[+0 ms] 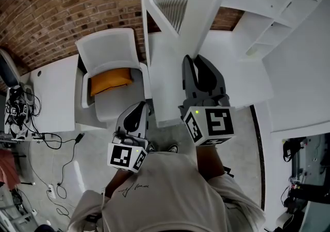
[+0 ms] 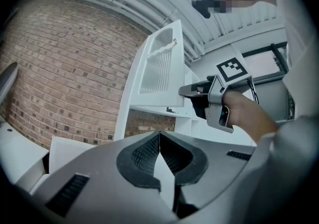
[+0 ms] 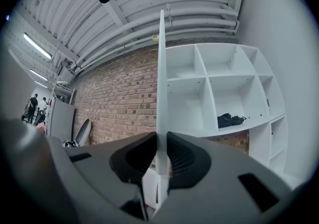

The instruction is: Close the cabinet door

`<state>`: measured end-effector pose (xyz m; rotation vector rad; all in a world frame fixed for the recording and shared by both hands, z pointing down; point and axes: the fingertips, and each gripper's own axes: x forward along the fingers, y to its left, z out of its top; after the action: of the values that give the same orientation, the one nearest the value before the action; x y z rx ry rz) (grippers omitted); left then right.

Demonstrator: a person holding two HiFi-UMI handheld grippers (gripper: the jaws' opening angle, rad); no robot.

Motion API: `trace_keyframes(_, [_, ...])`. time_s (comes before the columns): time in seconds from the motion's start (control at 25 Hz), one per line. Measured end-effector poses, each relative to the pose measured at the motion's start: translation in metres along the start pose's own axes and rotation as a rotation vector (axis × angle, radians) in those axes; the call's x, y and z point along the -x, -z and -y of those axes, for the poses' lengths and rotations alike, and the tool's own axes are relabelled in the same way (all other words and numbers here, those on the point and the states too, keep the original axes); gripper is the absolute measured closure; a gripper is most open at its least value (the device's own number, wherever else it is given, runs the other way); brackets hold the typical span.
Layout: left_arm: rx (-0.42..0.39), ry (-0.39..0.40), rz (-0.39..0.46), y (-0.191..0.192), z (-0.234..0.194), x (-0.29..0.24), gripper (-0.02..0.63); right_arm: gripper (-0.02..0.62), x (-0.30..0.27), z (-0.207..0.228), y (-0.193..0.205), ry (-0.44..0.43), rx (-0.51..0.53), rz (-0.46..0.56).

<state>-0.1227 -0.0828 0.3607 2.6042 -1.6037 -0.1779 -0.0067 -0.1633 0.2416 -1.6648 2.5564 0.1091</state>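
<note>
While the right tongs (image 3: pixel 161 142) pinch the edge of the cabinet door (image 3: pixel 161 68), the panel stands swung out from the cabinet (image 3: pixel 215 86), roughly square to its front. Its thin edge runs straight up between the two jaws, so its long axis is upright. The cabinet's open shelves lie to the right of the door as the right gripper view looks along it (a dark bundle (image 3: pixel 230 119) sits in one of them). That is the side the panel has to travel toward, I judge, in an arc rather than a straight push. The left tongs (image 2: pixel 159 143) are pressed together on nothing. They hang lower, on the side of the door away from the cabinet, so the right hand is the nearer one.
</note>
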Motion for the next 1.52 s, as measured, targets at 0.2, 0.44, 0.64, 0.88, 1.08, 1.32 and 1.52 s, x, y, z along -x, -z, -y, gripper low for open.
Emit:
trace_keyframes(0.2, [0.001,0.008,0.004,-0.001,0.002,-0.002,0.591,0.528,0.0,0.004,0.0,0.001,0.006,0.001])
trace_keyframes(0.44, [0.009,0.028,0.008,-0.002,0.001,-0.001,0.591,0.528,0.0,0.004,0.0,0.01,0.012,-0.001])
trace_keyframes(0.64, [0.013,0.048,0.028,-0.007,-0.002,0.004,0.591,0.528,0.002,0.001,0.0,0.02,0.015,0.006])
trace_keyframes(0.88, [0.014,0.053,0.026,-0.01,-0.011,0.01,0.591,0.528,0.002,0.0,0.0,0.046,0.015,0.013])
trace_keyframes(1.08, [0.008,0.066,0.016,-0.012,-0.017,0.015,0.591,0.526,0.002,0.001,-0.001,0.044,0.013,0.02])
trace_keyframes(1.32, [-0.008,0.062,0.005,-0.01,-0.019,0.006,0.591,0.526,0.0,0.006,0.0,-0.003,0.029,0.041])
trace_keyframes(1.52, [-0.018,0.026,0.019,-0.012,-0.014,-0.011,0.591,0.526,0.0,0.018,0.001,-0.052,0.027,0.044])
